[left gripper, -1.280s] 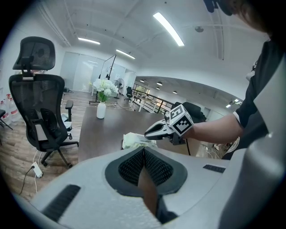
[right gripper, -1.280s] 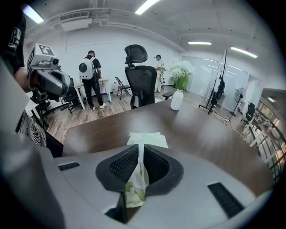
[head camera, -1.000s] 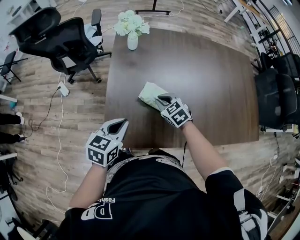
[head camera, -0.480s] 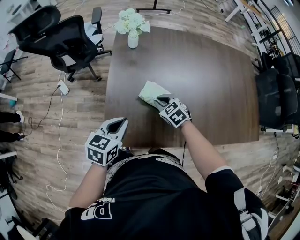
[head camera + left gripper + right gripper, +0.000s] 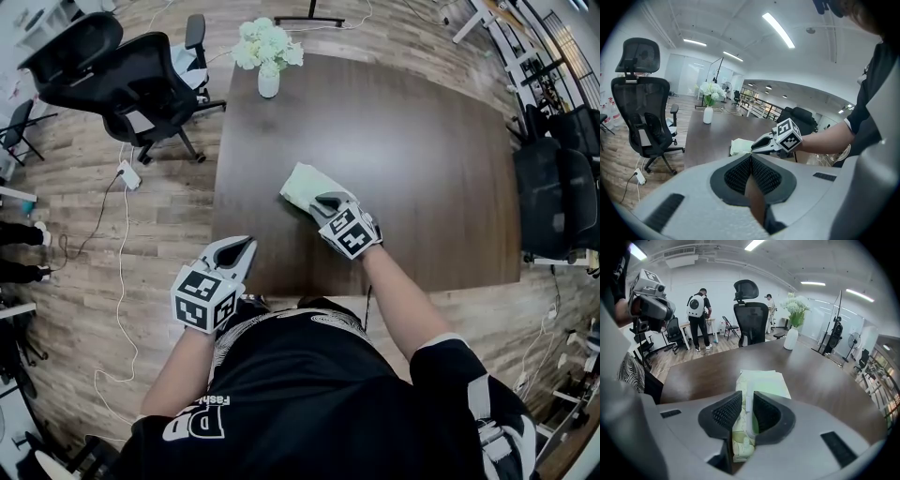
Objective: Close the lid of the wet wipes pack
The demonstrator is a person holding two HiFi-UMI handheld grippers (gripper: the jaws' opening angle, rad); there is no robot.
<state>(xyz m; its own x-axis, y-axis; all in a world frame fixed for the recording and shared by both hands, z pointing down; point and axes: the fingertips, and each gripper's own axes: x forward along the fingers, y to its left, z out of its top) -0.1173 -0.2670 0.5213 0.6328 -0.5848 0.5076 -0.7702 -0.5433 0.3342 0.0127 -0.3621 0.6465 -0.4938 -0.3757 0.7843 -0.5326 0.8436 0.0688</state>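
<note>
Off the table's near left corner, the left claw (image 5: 236,249) hangs pressed together, empty. Near the near edge, the right claw (image 5: 324,201) has just been spreading, the white plastic lid (image 5: 749,408) loose between its pads, over the pale green soft wet wipes pack (image 5: 302,185) on the dark brown wooden table (image 5: 422,169).

Bright, even light falls from long ceiling strips (image 5: 778,30), leaving few shadows. The dark table (image 5: 403,141) carries a soft pale sheen. Every view bends strongly at its edges, and both claw views sit inside a black round border. The left claw (image 5: 751,157), close to the lens, looks soft.
</note>
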